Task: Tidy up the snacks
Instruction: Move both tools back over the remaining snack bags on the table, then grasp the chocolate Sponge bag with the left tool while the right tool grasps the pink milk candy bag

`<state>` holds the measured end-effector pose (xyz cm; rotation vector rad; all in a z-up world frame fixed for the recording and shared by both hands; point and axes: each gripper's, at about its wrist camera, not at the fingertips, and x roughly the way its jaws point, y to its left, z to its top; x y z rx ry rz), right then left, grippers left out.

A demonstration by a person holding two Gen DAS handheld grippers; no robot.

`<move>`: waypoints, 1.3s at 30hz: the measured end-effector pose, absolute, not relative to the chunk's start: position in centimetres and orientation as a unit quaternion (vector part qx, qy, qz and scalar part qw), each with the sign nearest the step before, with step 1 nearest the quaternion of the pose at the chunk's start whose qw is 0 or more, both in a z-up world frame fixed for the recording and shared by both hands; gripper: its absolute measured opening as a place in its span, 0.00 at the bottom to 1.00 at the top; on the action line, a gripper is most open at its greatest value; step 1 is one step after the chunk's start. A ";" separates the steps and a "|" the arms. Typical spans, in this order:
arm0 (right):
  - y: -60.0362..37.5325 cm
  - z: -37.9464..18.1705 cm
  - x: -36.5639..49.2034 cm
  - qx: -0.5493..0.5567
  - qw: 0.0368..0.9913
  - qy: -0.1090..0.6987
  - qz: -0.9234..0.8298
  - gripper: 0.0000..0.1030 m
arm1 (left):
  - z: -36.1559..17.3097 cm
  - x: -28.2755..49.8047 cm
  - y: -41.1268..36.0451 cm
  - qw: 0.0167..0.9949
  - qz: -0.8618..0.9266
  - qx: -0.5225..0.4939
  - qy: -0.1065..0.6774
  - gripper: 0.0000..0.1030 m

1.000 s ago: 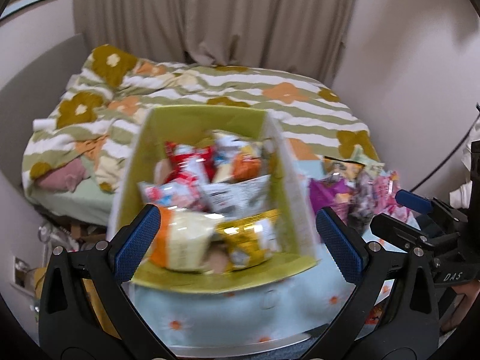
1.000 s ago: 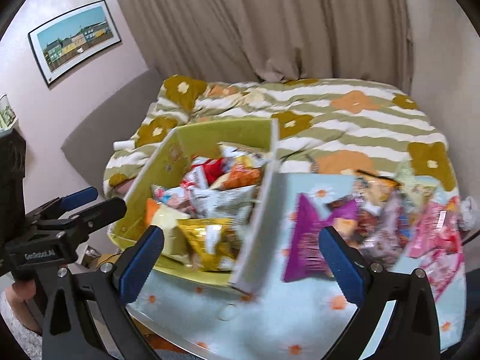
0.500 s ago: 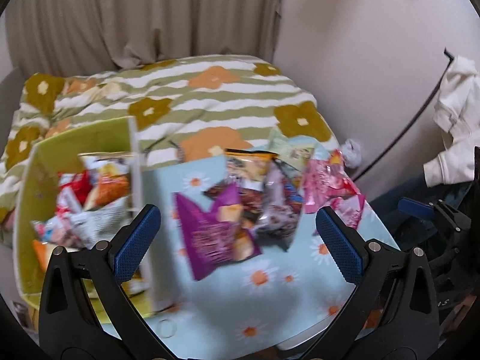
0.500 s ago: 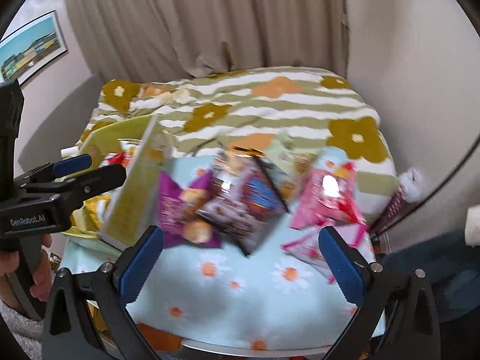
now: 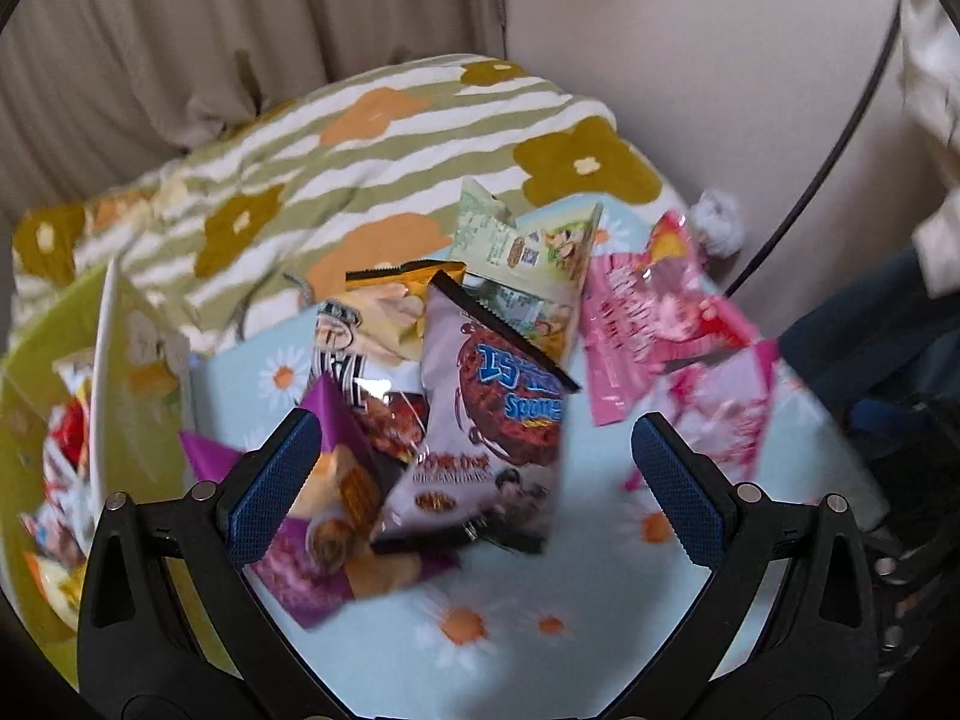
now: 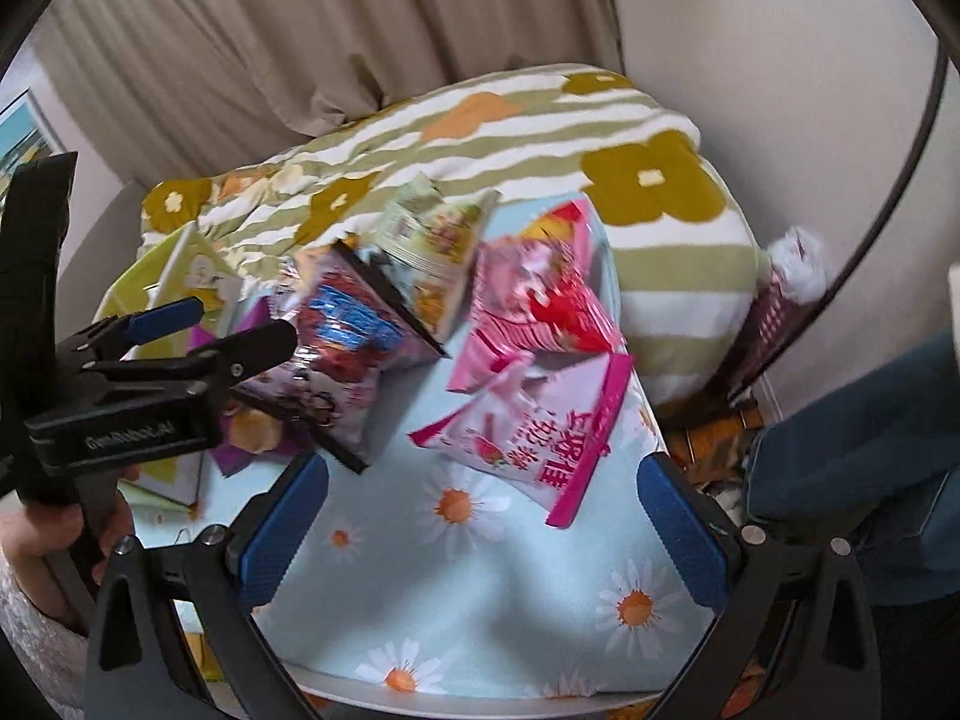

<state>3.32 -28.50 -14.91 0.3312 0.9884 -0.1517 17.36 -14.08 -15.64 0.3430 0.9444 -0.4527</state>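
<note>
Several snack bags lie piled on a table with a light-blue daisy cloth (image 5: 480, 648) (image 6: 480, 588). A lilac bag with blue lettering (image 5: 492, 420) (image 6: 342, 330) lies on a purple bag (image 5: 324, 540). Pink bags (image 5: 654, 318) (image 6: 528, 420) lie to the right, a pale green bag (image 5: 528, 264) (image 6: 432, 240) behind. A green box (image 5: 36, 420) (image 6: 168, 276) with snacks stands at the left. My left gripper (image 5: 474, 486) (image 6: 228, 330) is open and empty just above the lilac bag. My right gripper (image 6: 480, 528) is open and empty over the cloth, near the pink bag.
A bed with a green-striped flowered cover (image 5: 372, 138) (image 6: 540, 120) lies behind the table, with beige curtains (image 6: 360, 18) beyond. A dark cable (image 5: 840, 120) runs along the wall at right. A person's blue-clad leg (image 6: 870, 450) is at the right.
Both grippers have swung right, away from the green box and towards the loose bags, and come closer to them. Both stay open.
</note>
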 end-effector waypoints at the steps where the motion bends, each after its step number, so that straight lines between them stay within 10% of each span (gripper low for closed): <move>1: -28.6 -15.4 3.4 0.165 0.864 0.469 -0.077 1.00 | -16.2 17.4 -14.5 0.850 -0.216 0.178 0.446 1.00; 9: -29.2 -17.6 3.8 0.219 0.854 0.452 -0.133 1.00 | -19.8 18.5 -16.1 0.826 -0.237 0.252 0.445 1.00; 22: -29.8 -19.9 6.2 0.251 0.832 0.462 -0.176 1.00 | -22.5 20.1 -16.6 0.791 -0.270 0.269 0.478 0.61; 39: -28.9 -21.3 9.3 0.226 0.827 0.482 -0.179 0.84 | -21.4 18.7 -15.3 0.785 -0.276 0.247 0.496 0.58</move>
